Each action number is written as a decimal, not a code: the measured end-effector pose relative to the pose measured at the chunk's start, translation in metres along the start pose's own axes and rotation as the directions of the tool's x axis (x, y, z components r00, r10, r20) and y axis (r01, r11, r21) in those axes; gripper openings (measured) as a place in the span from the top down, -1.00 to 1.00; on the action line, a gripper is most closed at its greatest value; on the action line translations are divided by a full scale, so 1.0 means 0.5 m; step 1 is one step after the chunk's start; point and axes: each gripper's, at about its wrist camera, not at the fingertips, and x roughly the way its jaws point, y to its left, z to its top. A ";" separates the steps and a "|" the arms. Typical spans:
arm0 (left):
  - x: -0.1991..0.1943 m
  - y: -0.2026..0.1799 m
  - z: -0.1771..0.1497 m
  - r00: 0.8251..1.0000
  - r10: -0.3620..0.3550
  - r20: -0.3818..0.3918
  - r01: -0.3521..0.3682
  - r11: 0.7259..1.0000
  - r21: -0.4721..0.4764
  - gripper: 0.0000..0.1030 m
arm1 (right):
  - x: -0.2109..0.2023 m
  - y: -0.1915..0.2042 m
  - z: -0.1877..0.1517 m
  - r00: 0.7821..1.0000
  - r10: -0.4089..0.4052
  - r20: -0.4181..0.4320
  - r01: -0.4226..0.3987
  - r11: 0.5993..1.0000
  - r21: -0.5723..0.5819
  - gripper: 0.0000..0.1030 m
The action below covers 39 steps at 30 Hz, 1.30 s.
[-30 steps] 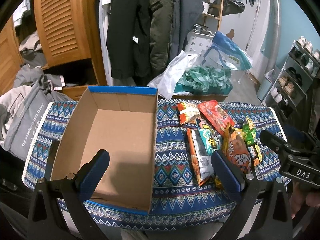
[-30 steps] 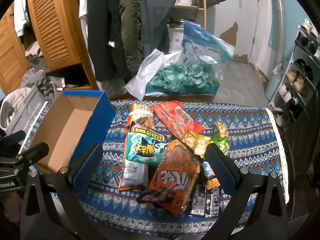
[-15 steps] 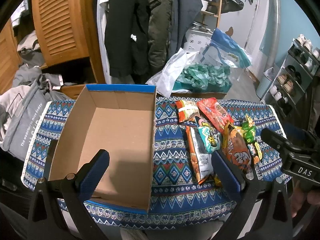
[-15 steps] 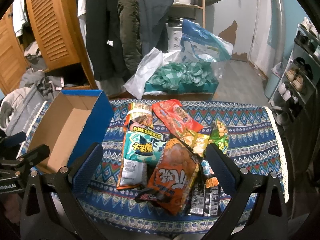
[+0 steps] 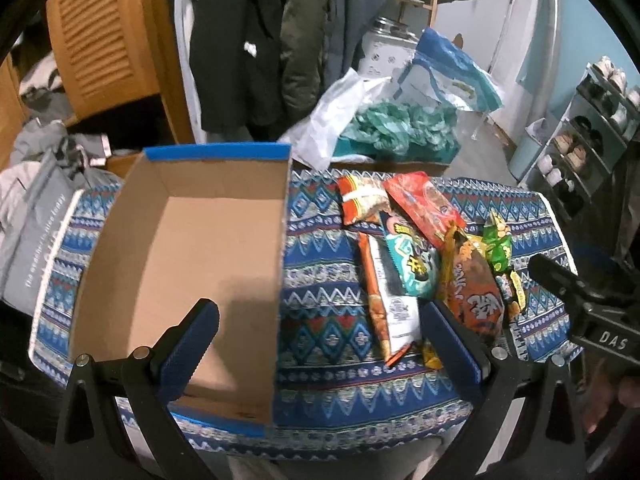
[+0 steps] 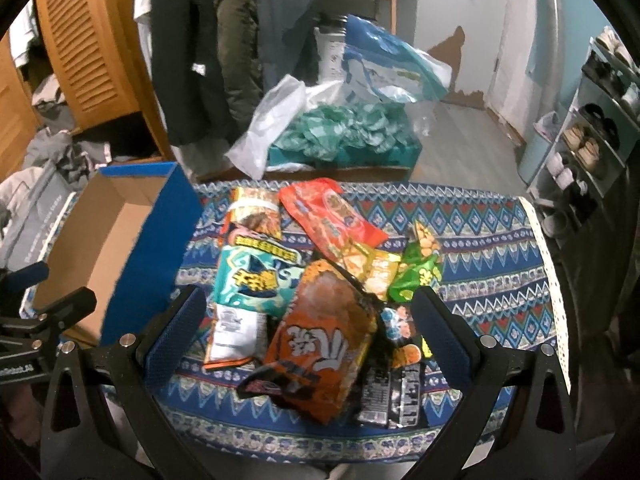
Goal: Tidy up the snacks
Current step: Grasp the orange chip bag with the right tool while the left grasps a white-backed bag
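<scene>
An empty cardboard box [image 5: 192,264] with blue edges sits on the left of the patterned cloth; it also shows in the right wrist view [image 6: 104,240]. Several snack packets lie in a pile to its right: an orange-brown bag [image 6: 324,340], a teal bag [image 6: 256,280], a red packet [image 6: 332,220], a green packet [image 6: 420,264] and a long orange pack [image 5: 384,300]. My left gripper [image 5: 320,344] is open and empty above the box's near right wall. My right gripper [image 6: 308,332] is open and empty above the pile.
The table's patterned blue cloth [image 6: 492,248] ends close on all sides. Behind it lie plastic bags and a teal box [image 6: 344,136], hanging coats [image 5: 256,40], a wooden louvred cabinet [image 5: 100,40] and a shoe rack [image 5: 592,128] at the right.
Both grippers have moved slightly forward and down toward the table. Nothing was picked up and both stay open.
</scene>
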 end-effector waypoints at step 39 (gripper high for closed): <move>0.187 -0.090 -0.014 0.967 -0.050 -0.248 0.049 0.999 -0.011 -1.00 | 0.275 -0.086 -0.057 0.928 0.192 -0.319 -0.125 0.968 0.219 -0.19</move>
